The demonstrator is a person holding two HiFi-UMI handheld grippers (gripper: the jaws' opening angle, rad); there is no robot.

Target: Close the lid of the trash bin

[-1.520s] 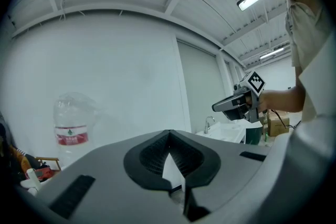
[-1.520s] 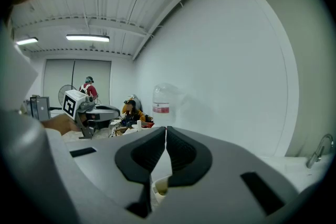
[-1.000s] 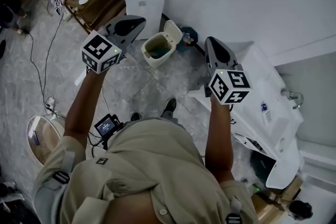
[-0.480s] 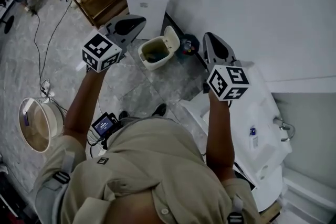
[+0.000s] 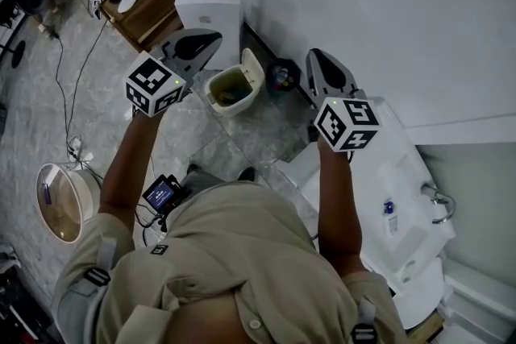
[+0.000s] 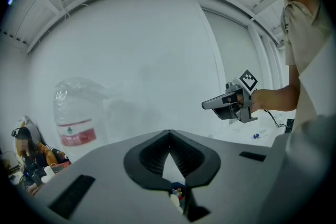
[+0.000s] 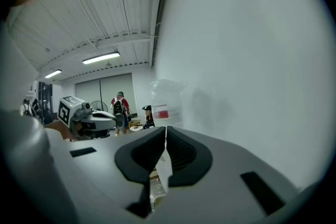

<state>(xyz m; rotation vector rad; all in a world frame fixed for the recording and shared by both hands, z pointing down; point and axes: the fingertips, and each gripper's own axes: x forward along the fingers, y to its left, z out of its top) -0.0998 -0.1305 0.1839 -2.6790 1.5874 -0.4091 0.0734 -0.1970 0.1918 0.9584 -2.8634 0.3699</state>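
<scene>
Jaws together and empty, your left gripper (image 5: 210, 38) and right gripper (image 5: 314, 55) hover over the trash bin (image 5: 228, 90), ready to tip its raised lid (image 5: 253, 67).

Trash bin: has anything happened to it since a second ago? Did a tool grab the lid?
Nothing was grabbed or let go. The person only shuffled a bit, so the head view slid slightly. The bin stays on the floor with its lid still up. The left tool and right tool stay shut and empty, held in the air on either side of it.

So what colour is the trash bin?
The trash bin is cream-white; the head view shows it best.
</scene>
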